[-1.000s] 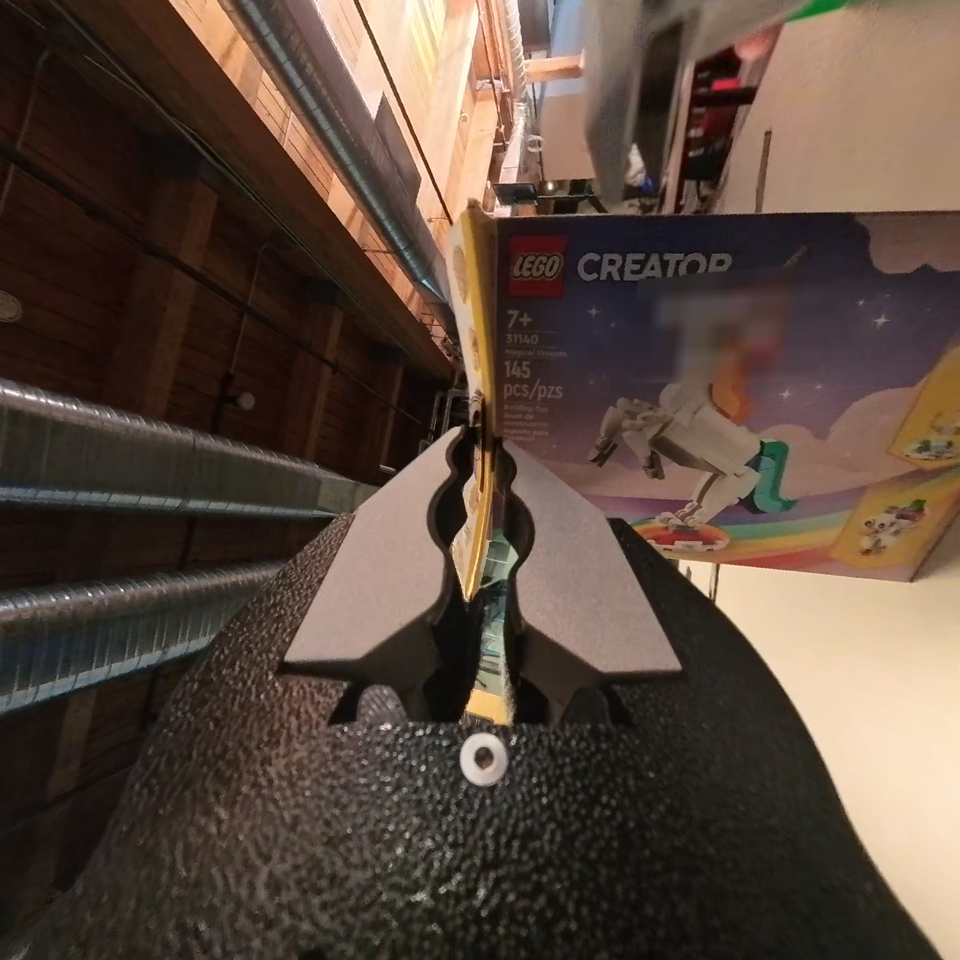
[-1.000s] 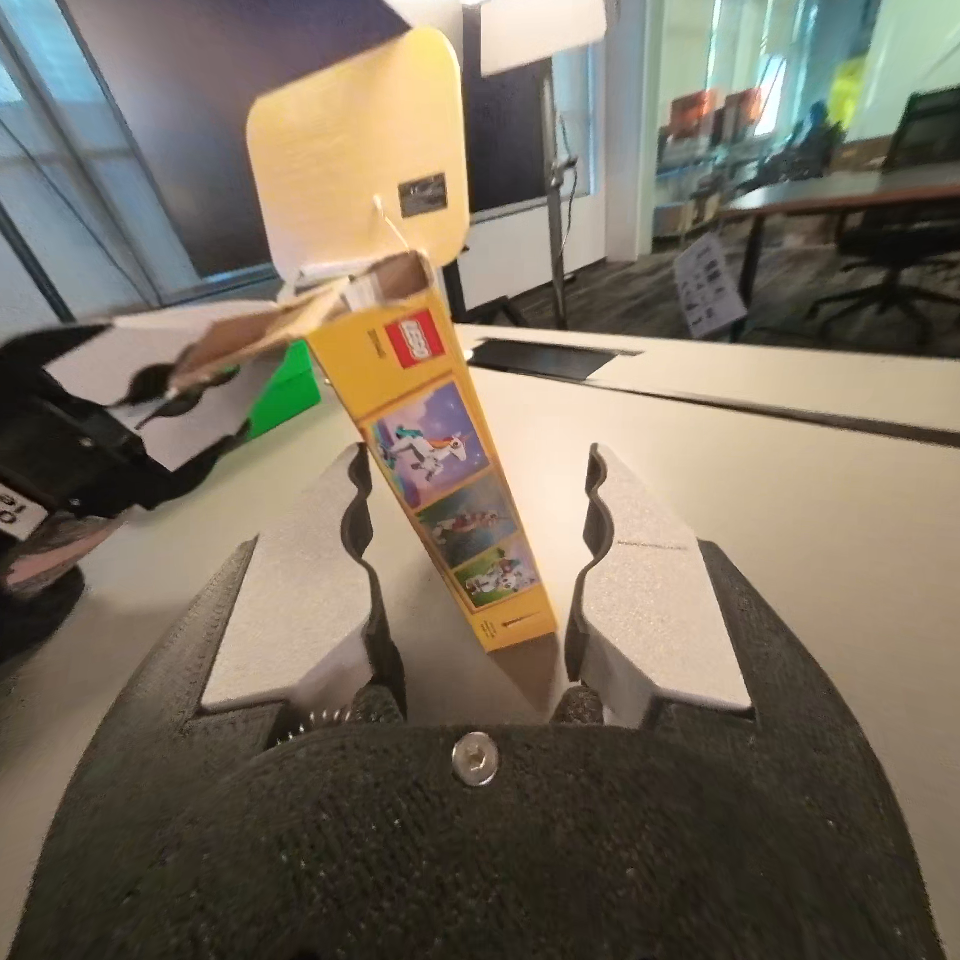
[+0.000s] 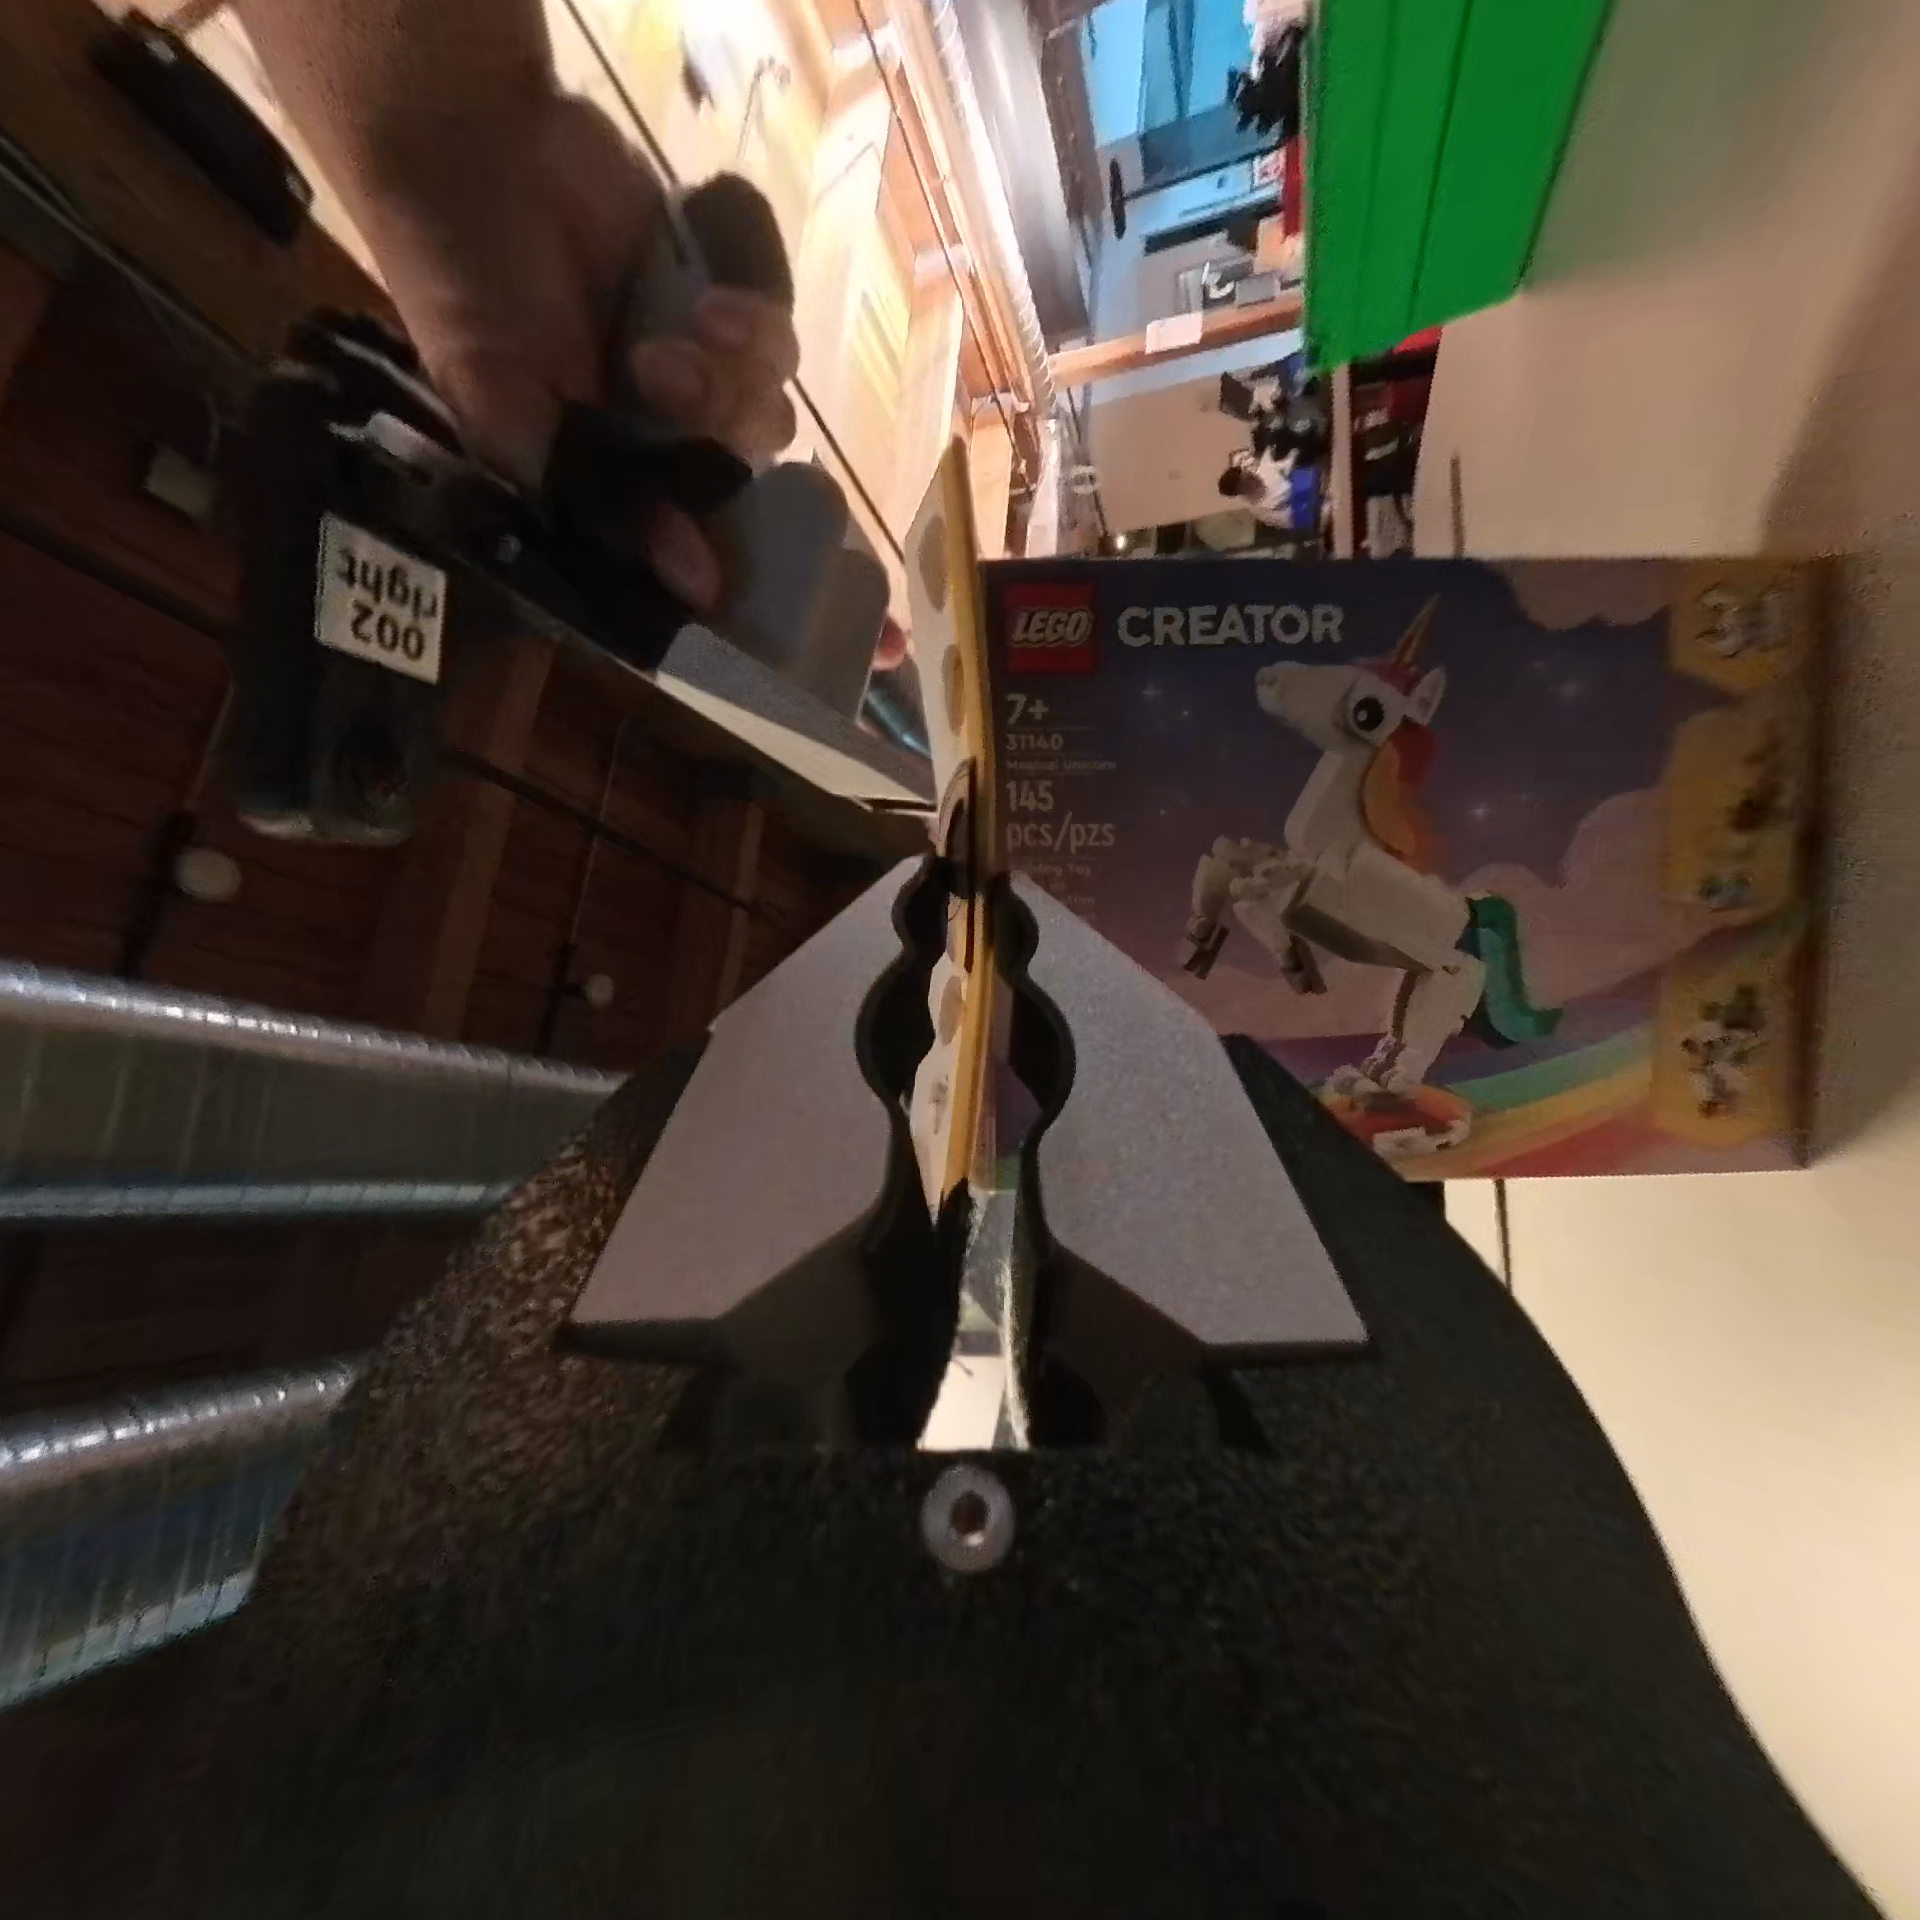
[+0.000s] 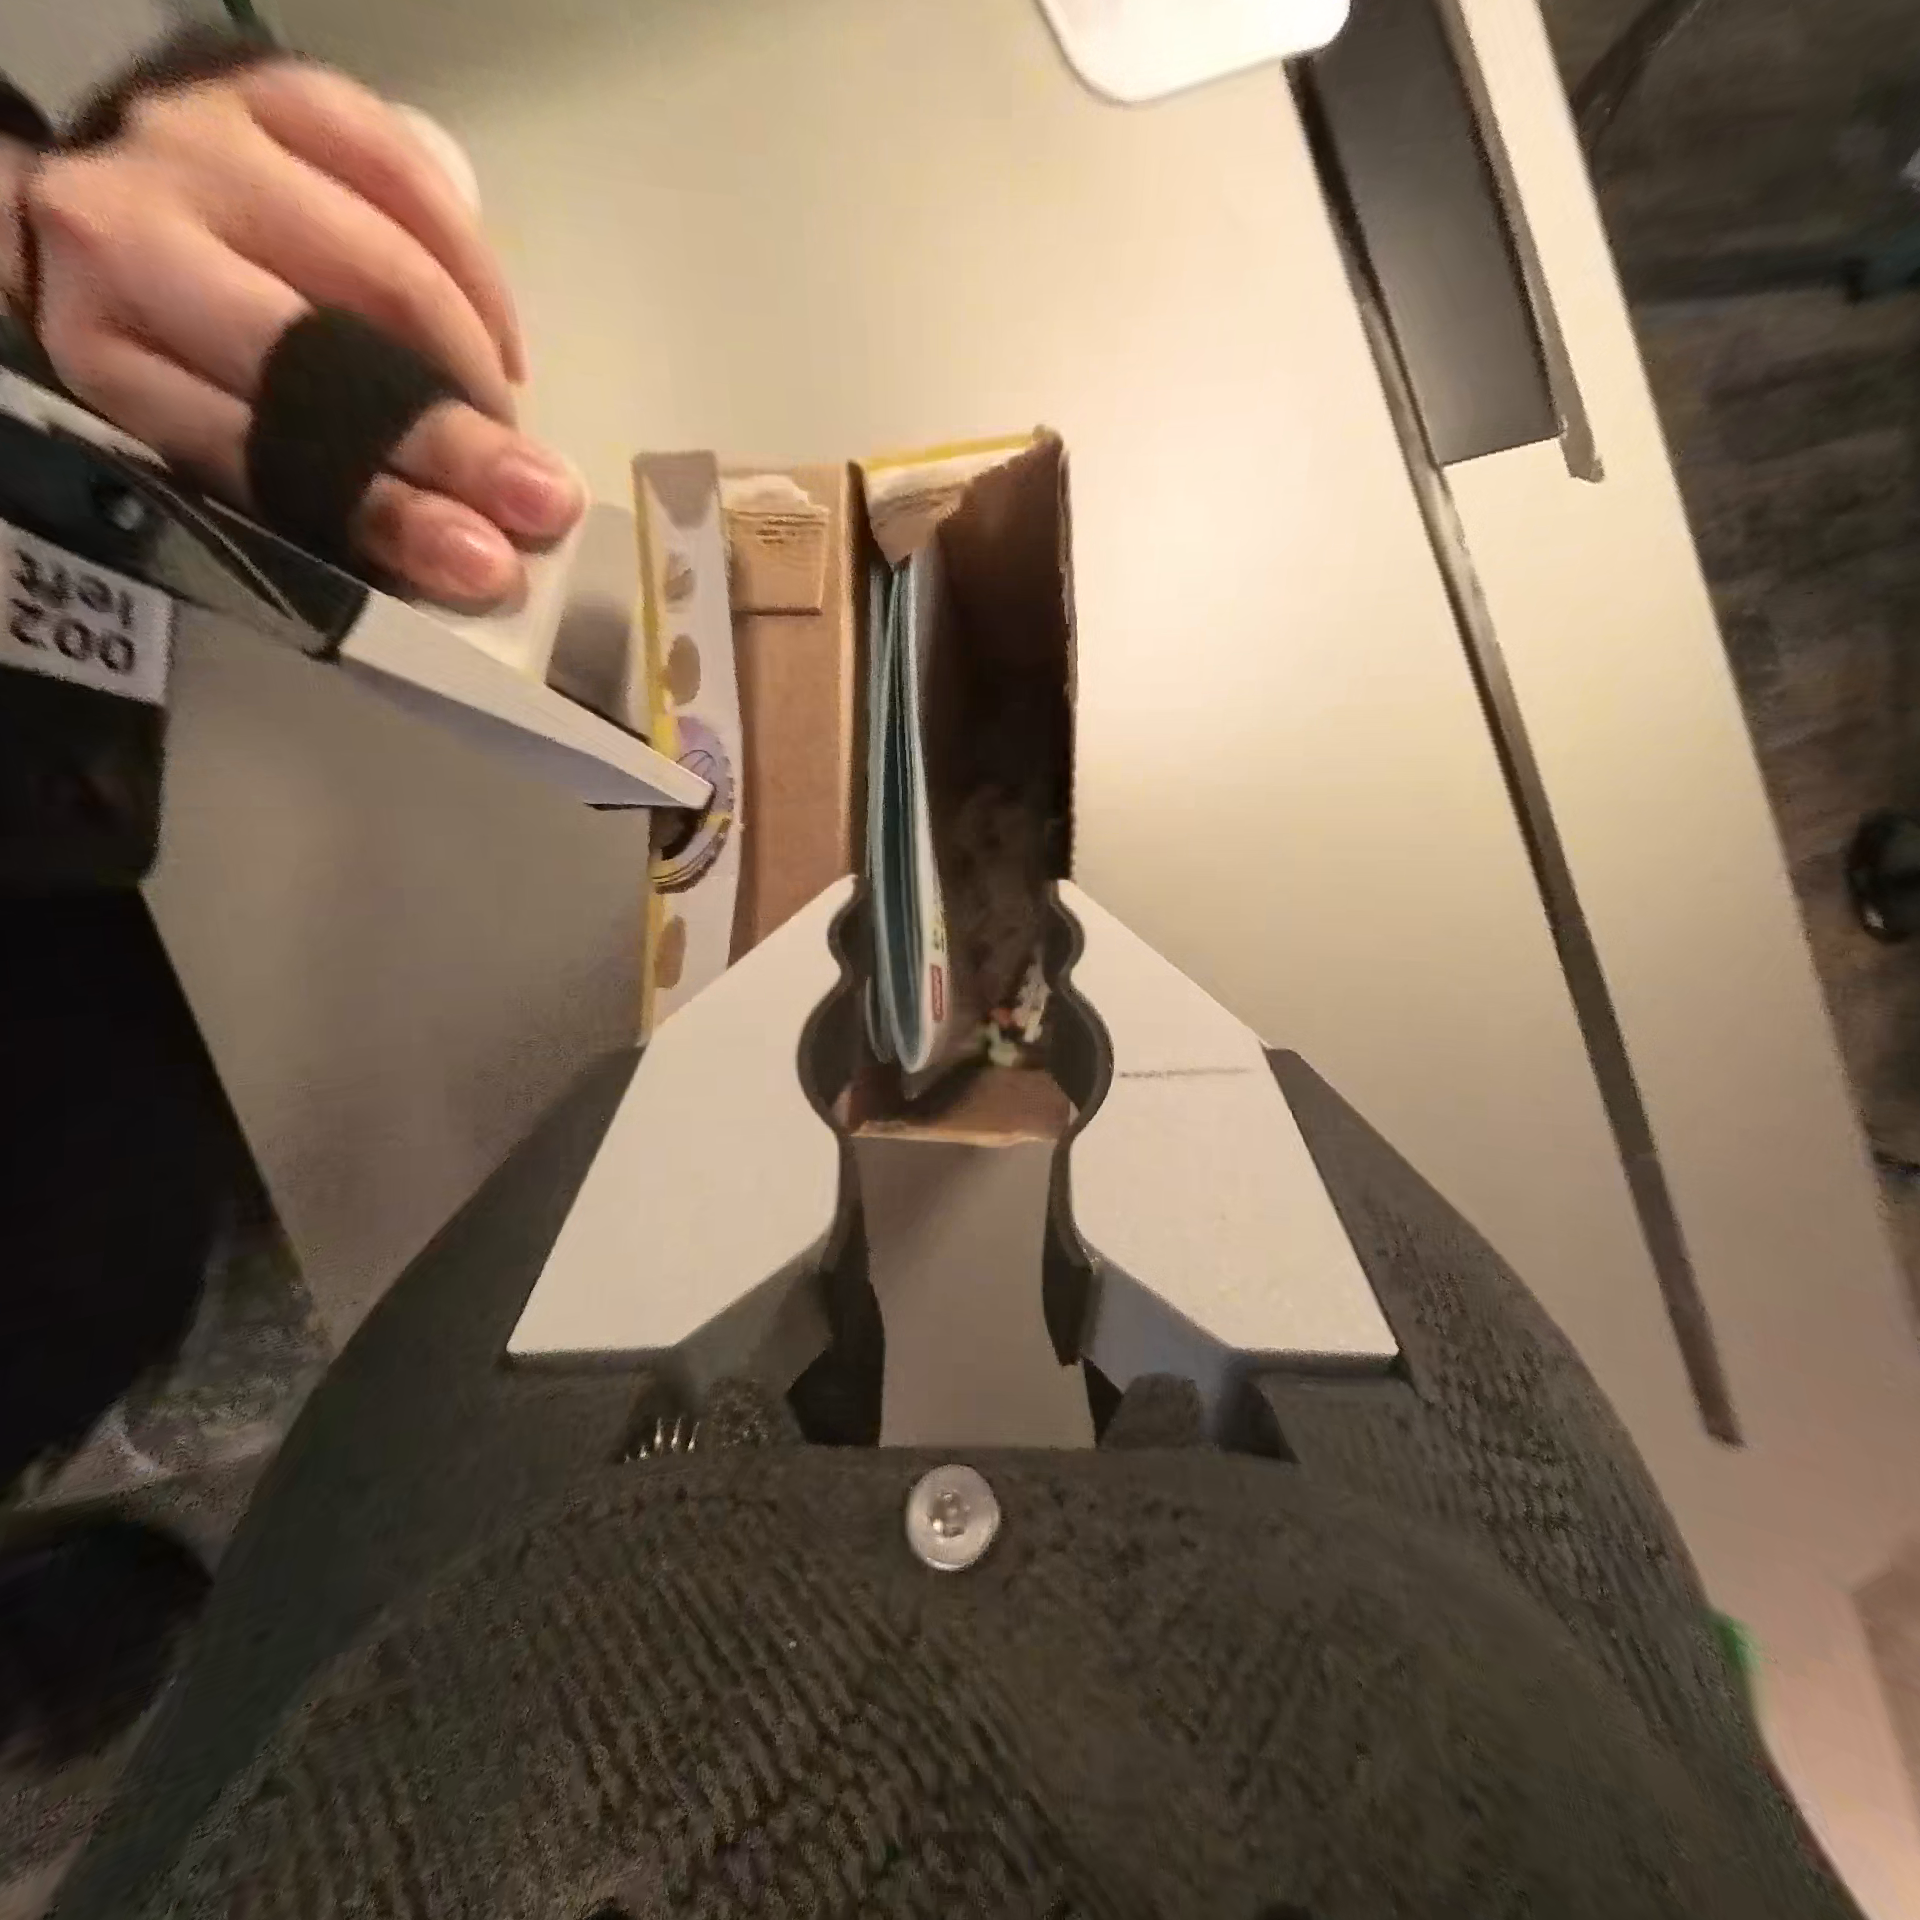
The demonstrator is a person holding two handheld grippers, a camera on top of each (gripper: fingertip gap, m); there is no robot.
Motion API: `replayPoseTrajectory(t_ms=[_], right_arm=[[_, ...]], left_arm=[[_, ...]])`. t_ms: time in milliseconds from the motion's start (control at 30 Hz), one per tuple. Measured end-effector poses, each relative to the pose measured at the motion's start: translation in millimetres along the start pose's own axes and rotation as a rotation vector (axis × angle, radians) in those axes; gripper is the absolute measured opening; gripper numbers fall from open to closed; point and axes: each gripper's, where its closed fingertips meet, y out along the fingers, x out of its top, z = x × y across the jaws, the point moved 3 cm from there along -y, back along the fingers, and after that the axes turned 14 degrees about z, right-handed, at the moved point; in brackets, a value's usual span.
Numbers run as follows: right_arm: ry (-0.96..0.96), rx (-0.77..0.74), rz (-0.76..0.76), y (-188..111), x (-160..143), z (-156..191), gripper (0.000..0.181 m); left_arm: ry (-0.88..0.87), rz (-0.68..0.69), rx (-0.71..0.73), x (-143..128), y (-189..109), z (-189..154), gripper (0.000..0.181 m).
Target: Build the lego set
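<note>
The lego box (image 3: 1403, 862), with a unicorn picture on its front, stands on end on the table. My left gripper (image 3: 961, 883) is shut on the box's yellow end flap (image 3: 951, 644). In the right wrist view the left gripper (image 4: 686, 800) pinches that flap (image 4: 691, 644) beside the open end. My right gripper (image 4: 958, 894) looks straight into the open box (image 4: 1023, 644). Its jaws are closed against the two narrow sides of the opening. A booklet (image 4: 899, 831) and bagged pieces (image 4: 997, 904) show inside. A finger of the right gripper (image 3: 769, 717) shows by the flap.
The cream table (image 4: 1195, 520) runs around the box. A black panel (image 4: 1434, 260) is set into it at the right. A green object (image 3: 1455, 156) stands beyond the box. A person's hand (image 4: 312, 260) holds the left gripper close at the left.
My right gripper has moved from the box's side to its open end, and its jaws have narrowed onto it. The left gripper still holds the flap. The box has turned.
</note>
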Motion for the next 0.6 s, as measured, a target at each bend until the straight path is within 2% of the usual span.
replayPoseTrajectory(t_ms=[233,367,600], right_arm=[[-0.161,-0.133,0.05,6.7,-23.1,30.5,0.029],[-0.186,-0.096,0.077,9.4,-36.6,43.3,0.029],[-0.223,-0.161,0.104,8.0,-49.0,35.2,0.023]], left_arm=[[0.091,-0.097,0.008,28.0,-21.7,-10.1,0.005],[0.113,-0.115,0.013,33.1,-23.5,-13.1,0.005],[0.117,-0.122,0.016,35.1,-23.4,-13.8,0.005]])
